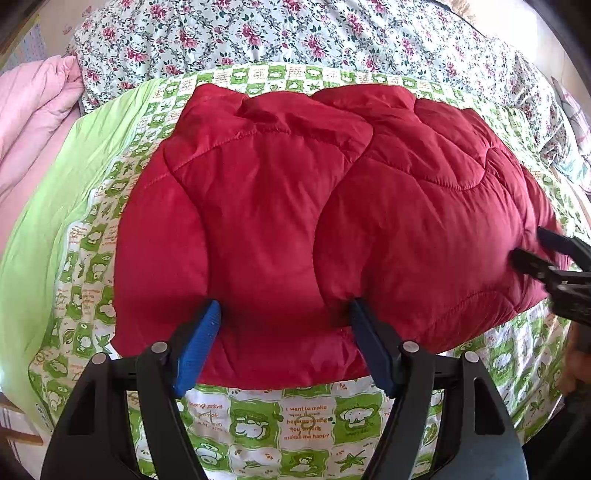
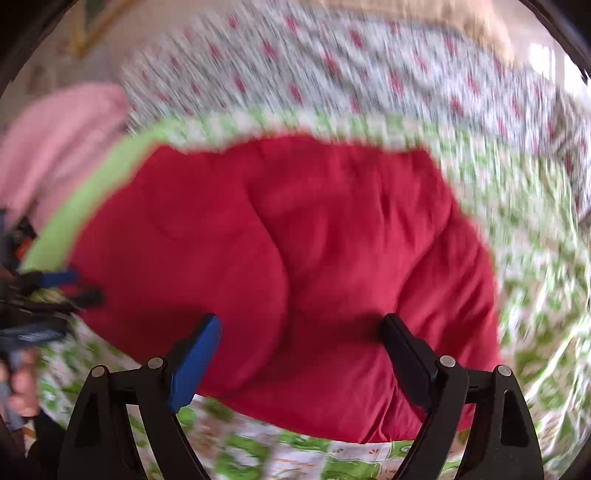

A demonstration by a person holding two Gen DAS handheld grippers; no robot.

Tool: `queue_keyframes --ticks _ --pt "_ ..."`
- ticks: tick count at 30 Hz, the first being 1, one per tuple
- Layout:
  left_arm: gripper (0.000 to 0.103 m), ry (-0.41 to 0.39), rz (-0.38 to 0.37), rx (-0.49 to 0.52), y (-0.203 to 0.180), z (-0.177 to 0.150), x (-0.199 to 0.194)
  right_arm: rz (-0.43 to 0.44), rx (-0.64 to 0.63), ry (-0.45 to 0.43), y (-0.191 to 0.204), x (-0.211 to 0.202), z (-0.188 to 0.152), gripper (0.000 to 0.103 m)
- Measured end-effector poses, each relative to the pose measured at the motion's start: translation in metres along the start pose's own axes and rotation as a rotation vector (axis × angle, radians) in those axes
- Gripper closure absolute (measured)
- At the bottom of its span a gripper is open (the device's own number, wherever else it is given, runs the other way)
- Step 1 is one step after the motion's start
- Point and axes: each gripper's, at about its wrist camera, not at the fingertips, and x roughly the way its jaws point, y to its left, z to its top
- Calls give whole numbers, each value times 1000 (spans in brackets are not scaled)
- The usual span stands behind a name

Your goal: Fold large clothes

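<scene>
A red quilted puffer jacket (image 1: 314, 206) lies folded into a thick bundle on a green and white patterned bedspread (image 1: 295, 424). My left gripper (image 1: 282, 314) is open, its blue fingers pressed into the jacket's near edge with a fold of fabric between them. My right gripper (image 2: 299, 328) is open too, its fingers set wide against the jacket (image 2: 295, 240); that view is motion-blurred. The right gripper also shows in the left wrist view (image 1: 532, 245) at the jacket's right end. The left gripper shows in the right wrist view (image 2: 74, 286) at the jacket's left end.
A floral quilt (image 1: 295, 33) is heaped along the far side of the bed. A pink blanket (image 1: 33, 103) lies bunched at the far left. A plain light-green sheet (image 1: 70, 177) borders the bedspread on the left.
</scene>
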Motion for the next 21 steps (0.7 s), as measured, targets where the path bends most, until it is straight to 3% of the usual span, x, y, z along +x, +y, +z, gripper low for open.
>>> queue_keyframes --ticks 2,14,21 --pt "29 -5 8 10 -1 0 1 -5 9 -19 -5 7 -5 6" --pt "28 -9 20 13 -2 -1 5 -9 19 -18 -7 2 -6 7" --pt "23 1 -9 -17 5 0 13 1 46 -40 -9 -12 -9 9"
